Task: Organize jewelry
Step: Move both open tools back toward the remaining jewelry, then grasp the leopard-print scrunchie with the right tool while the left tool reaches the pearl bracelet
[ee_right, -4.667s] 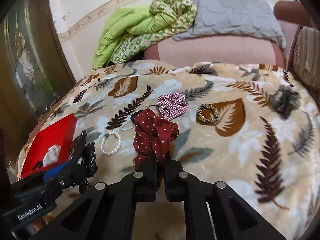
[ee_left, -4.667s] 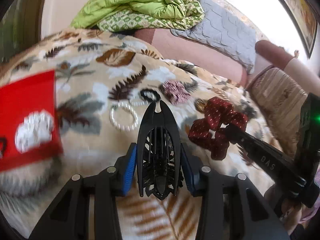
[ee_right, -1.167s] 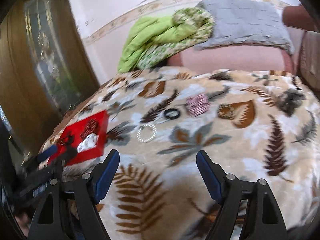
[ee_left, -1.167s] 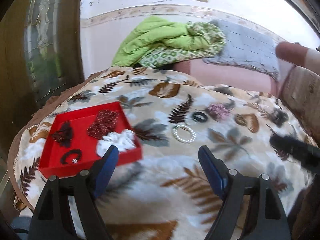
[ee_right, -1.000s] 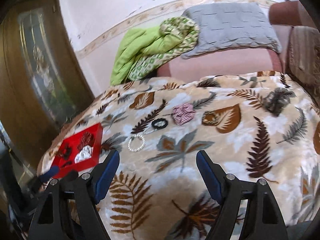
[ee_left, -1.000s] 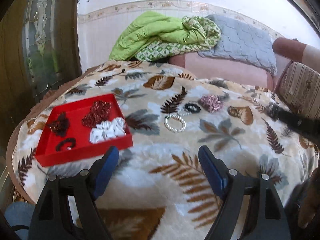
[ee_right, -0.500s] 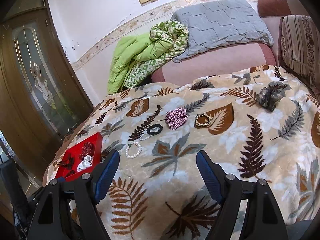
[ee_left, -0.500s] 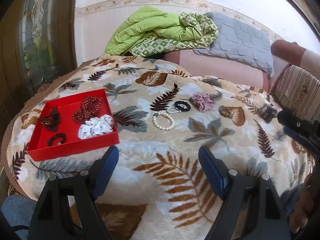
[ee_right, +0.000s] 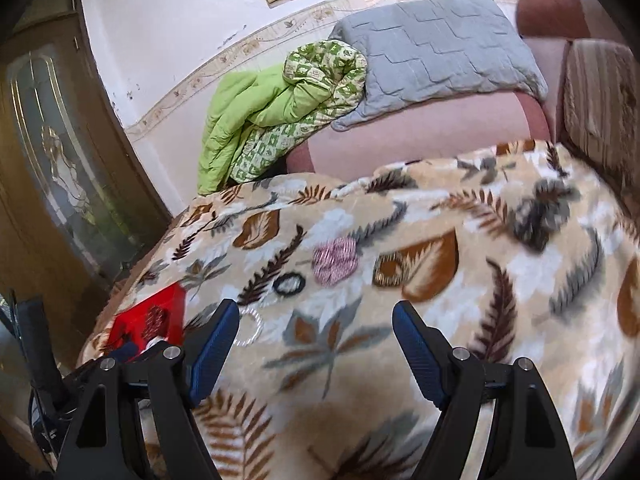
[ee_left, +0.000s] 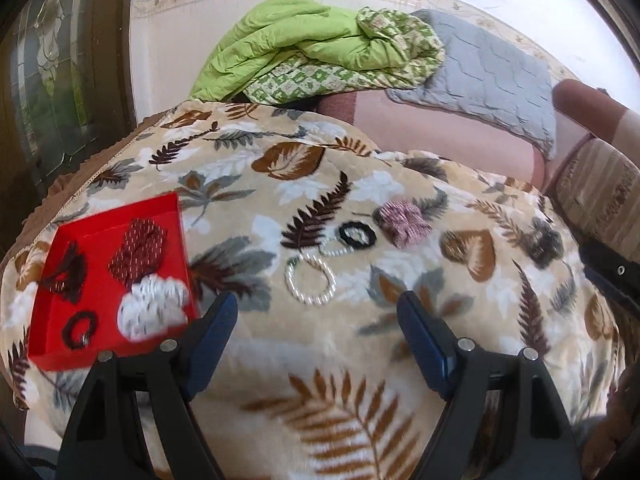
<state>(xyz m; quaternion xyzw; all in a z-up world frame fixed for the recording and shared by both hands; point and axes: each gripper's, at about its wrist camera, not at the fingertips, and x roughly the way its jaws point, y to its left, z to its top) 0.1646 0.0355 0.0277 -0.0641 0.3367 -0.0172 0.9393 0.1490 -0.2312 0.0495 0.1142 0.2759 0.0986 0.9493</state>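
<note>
A red tray (ee_left: 44, 312) lies on the leaf-patterned blanket at the left; it also shows in the right wrist view (ee_right: 170, 300). It holds a dark red scrunchie (ee_left: 138, 246), a white scrunchie (ee_left: 154, 306), a black clip (ee_left: 66, 272) and a black hair tie (ee_left: 78, 330). On the blanket lie a pearl bracelet (ee_left: 311, 282), a black hair tie (ee_left: 357, 236), a pink checked scrunchie (ee_left: 404, 224), a leopard scrunchie (ee_right: 390, 274) and a grey scrunchie (ee_left: 542, 242). My left gripper (ee_left: 316, 330) is open and empty just short of the bracelet. My right gripper (ee_right: 316, 334) is open and empty above the blanket.
A sofa back (ee_left: 440, 136) rises behind the blanket with a green quilt (ee_left: 304, 48) and a grey pillow (ee_left: 496, 76) on it. A wooden door with glass (ee_right: 60, 184) stands at the left. A striped cushion (ee_right: 600, 104) is at the right.
Both grippers have come down closer to the blanket since half a second ago. The left one has neared the pearl bracelet. Both stay open.
</note>
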